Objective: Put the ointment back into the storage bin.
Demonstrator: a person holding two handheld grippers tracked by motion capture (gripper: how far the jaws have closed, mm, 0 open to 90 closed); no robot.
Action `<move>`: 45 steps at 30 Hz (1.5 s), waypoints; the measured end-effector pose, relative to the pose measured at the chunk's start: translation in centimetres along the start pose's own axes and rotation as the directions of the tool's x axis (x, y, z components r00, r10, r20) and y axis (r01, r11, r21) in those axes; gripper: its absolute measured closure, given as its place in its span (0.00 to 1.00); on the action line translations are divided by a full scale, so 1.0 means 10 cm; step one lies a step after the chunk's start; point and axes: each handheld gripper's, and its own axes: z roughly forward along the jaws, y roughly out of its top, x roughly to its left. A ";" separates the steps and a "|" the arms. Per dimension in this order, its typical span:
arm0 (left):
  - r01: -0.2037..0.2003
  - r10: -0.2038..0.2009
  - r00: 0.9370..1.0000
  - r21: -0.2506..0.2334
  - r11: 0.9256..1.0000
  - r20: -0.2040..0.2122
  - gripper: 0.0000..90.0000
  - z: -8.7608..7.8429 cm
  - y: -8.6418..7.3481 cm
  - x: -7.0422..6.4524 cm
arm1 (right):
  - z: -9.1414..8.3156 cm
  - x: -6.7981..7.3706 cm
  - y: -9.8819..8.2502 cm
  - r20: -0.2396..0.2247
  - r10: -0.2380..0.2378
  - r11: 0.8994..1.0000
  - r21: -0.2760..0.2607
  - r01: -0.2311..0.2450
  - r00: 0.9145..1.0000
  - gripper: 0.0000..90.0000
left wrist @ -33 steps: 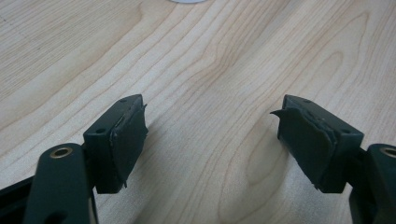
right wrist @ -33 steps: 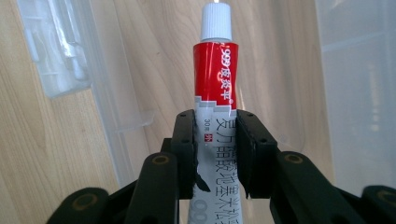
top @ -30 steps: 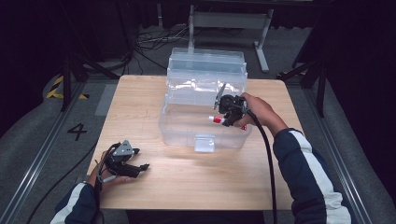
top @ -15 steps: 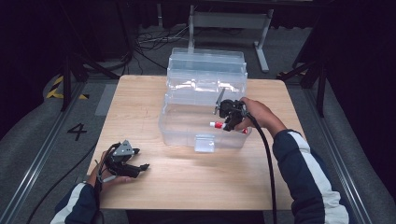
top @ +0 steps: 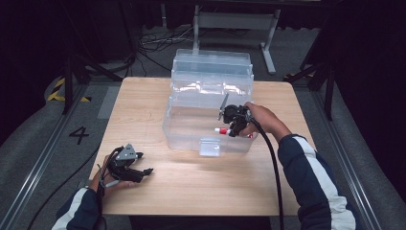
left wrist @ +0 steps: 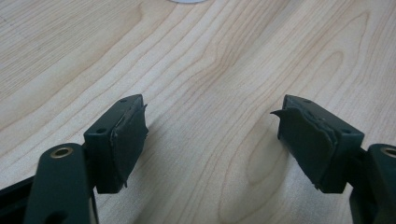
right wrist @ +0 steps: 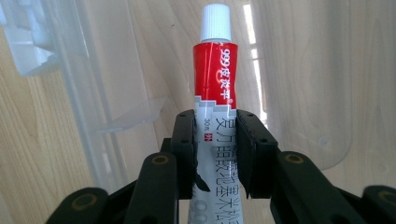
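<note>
right gripper point(right wrist: 215, 154) pinches a red-and-white ointment tube point(right wrist: 215, 88) inside the clear plastic bin point(top: 182, 129); left gripper point(left wrist: 210, 140) rests wide open, empty, on the pale wooden table point(top: 143, 100), dark room around.

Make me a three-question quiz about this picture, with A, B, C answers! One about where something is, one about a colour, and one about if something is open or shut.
1. Where is the right gripper?
A. over the clear box
B. on the floor
C. at the table's left edge

2. What colour is the tube's cap?
A. green
B. white
C. black

3. How is the left gripper?
A. shut on a tube
B. shut on nothing
C. open

Answers:
1 A, it hangs over the clear box on the table.
2 B, the tube is red and white with a white cap.
3 C, bare wood shows between its wide-apart jaws.
</note>
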 end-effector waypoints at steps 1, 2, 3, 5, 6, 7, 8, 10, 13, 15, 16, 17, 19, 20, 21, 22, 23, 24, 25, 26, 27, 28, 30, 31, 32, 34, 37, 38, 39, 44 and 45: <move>-0.001 0.001 1.000 0.001 1.000 -0.001 0.27 0.00 0.00 0.00 | 0.00 0.00 0.00 -0.003 -0.003 1.000 0.001 0.003 1.000 0.78; 0.001 -0.001 1.000 0.000 1.000 -0.001 0.27 0.00 0.00 0.00 | 0.01 0.00 0.01 -0.004 -0.002 1.000 0.005 0.002 1.000 0.78; 0.000 0.000 1.000 0.000 1.000 -0.002 0.27 0.00 0.00 0.00 | 0.01 0.00 0.01 -0.006 0.001 1.000 0.009 -0.001 1.000 0.78; 0.000 0.000 1.000 0.000 1.000 -0.001 0.27 0.00 0.00 0.00 | 0.03 0.00 0.01 -0.017 0.000 1.000 0.006 0.000 1.000 0.78; -0.001 0.001 1.000 0.001 1.000 0.000 0.27 0.00 0.00 0.00 | 0.03 0.00 0.01 -0.017 0.001 1.000 0.004 -0.001 1.000 0.78; -0.001 0.001 1.000 0.001 1.000 0.000 0.27 0.00 0.00 0.00 | 0.02 0.00 0.01 -0.016 -0.002 1.000 0.009 0.002 1.000 0.78; -0.001 0.001 1.000 0.001 1.000 0.000 0.27 0.00 0.00 0.00 | 0.02 0.00 0.01 -0.016 -0.002 1.000 0.009 0.002 1.000 0.78; 0.001 -0.001 1.000 0.000 1.000 -0.002 0.27 0.00 0.00 0.00 | 0.01 -0.01 0.01 -0.010 0.006 1.000 -0.001 -0.006 1.000 0.76; 0.001 -0.001 1.000 0.000 1.000 -0.001 0.27 0.00 0.00 0.00 | -0.02 -0.01 -0.01 -0.005 0.005 1.000 -0.007 -0.005 1.000 0.76; 0.000 0.000 1.000 0.000 1.000 -0.001 0.27 0.00 0.00 0.00 | -0.04 -0.02 -0.02 -0.005 0.011 1.000 -0.016 -0.011 1.000 0.76; -0.001 0.001 1.000 0.001 1.000 -0.001 0.27 0.00 0.00 0.00 | -0.05 -0.02 -0.03 0.000 0.013 1.000 -0.022 -0.013 1.000 0.76; 0.001 -0.001 1.000 0.000 1.000 -0.001 0.27 0.00 0.00 0.00 | -0.06 -0.02 -0.03 -0.003 0.015 1.000 -0.022 -0.015 1.000 0.76; -0.001 0.001 1.000 0.001 1.000 -0.001 0.27 0.00 0.00 0.00 | -0.07 -0.02 -0.05 -0.001 0.015 1.000 -0.025 -0.015 1.000 0.76; 0.001 -0.001 1.000 0.000 1.000 -0.003 0.27 0.00 0.00 0.00 | -0.08 -0.02 -0.05 -0.001 0.015 0.999 -0.038 -0.015 1.000 0.76; -0.001 0.001 1.000 0.001 1.000 -0.001 0.27 0.00 0.00 0.00 | -0.10 -0.02 -0.06 0.001 0.021 0.998 -0.053 -0.021 1.000 0.74; -0.001 0.001 1.000 0.001 1.000 -0.001 0.27 0.00 0.00 0.00 | -0.12 -0.02 -0.07 0.003 0.022 0.998 -0.065 -0.021 1.000 0.73; 0.000 0.000 1.000 0.001 1.000 -0.005 0.27 0.00 0.00 0.00 | -0.14 -0.02 -0.08 0.005 0.026 0.996 -0.080 -0.026 1.000 0.73; 0.001 -0.001 1.000 0.001 1.000 -0.005 0.27 0.00 0.00 0.00 | -0.16 -0.02 -0.09 0.006 0.028 0.995 -0.092 -0.027 1.000 0.73; 0.001 -0.001 1.000 0.001 1.000 -0.006 0.27 0.00 0.00 0.00 | -0.17 -0.02 -0.10 0.009 0.031 0.994 -0.110 -0.030 0.999 0.73; 0.002 -0.002 1.000 0.001 1.000 -0.007 0.27 0.00 0.00 -0.01 | -0.19 -0.02 -0.11 0.016 0.033 0.992 -0.120 -0.031 0.999 0.72; 0.002 -0.002 1.000 0.001 1.000 -0.008 0.27 0.00 0.00 -0.01 | -0.22 -0.02 -0.13 0.014 0.044 0.989 -0.140 -0.042 0.999 0.72; 0.003 -0.003 1.000 0.001 1.000 -0.008 0.27 0.00 0.00 -0.01 | -0.24 -0.01 -0.15 0.012 0.057 0.985 -0.167 -0.054 0.998 0.71; 0.003 -0.003 1.000 0.001 1.000 -0.008 0.27 0.00 0.00 -0.01 | -0.26 -0.01 -0.16 0.013 0.060 0.982 -0.180 -0.057 0.998 0.71; 0.002 -0.002 1.000 0.002 1.000 -0.008 0.27 0.00 0.00 -0.01 | -0.31 0.00 -0.20 0.015 0.063 0.976 -0.209 -0.058 0.998 0.73; 0.002 -0.002 1.000 0.002 1.000 -0.008 0.27 0.00 0.00 -0.01 | -0.31 0.00 -0.20 0.015 0.063 0.976 -0.209 -0.058 0.998 0.73; -0.001 0.001 1.000 0.004 1.000 -0.008 0.27 0.00 0.01 -0.01 | -0.35 0.01 -0.23 0.031 0.071 0.971 -0.232 -0.062 0.997 0.74; 0.005 -0.005 1.000 0.023 1.000 -0.011 0.28 -0.01 0.03 -0.02 | -0.41 0.02 -0.28 0.058 0.085 0.960 -0.271 -0.066 0.995 0.73; 0.005 -0.005 1.000 0.028 1.000 -0.012 0.28 -0.01 0.04 -0.02 | -0.43 0.02 -0.31 0.062 0.087 0.953 -0.296 -0.065 0.994 0.73; 0.006 -0.005 1.000 0.035 0.999 -0.012 0.29 0.00 0.05 -0.02 | -0.45 0.02 -0.33 0.068 0.084 0.948 -0.314 -0.058 0.994 0.72; 0.013 -0.012 1.000 0.065 0.998 -0.015 0.31 0.00 0.11 -0.02 | -0.56 0.03 -0.45 0.104 0.109 0.900 -0.432 -0.054 0.989 0.70; 0.013 -0.012 1.000 0.065 0.998 -0.015 0.31 0.00 0.11 -0.02 | -0.57 0.02 -0.47 0.104 0.121 0.894 -0.444 -0.063 0.987 0.70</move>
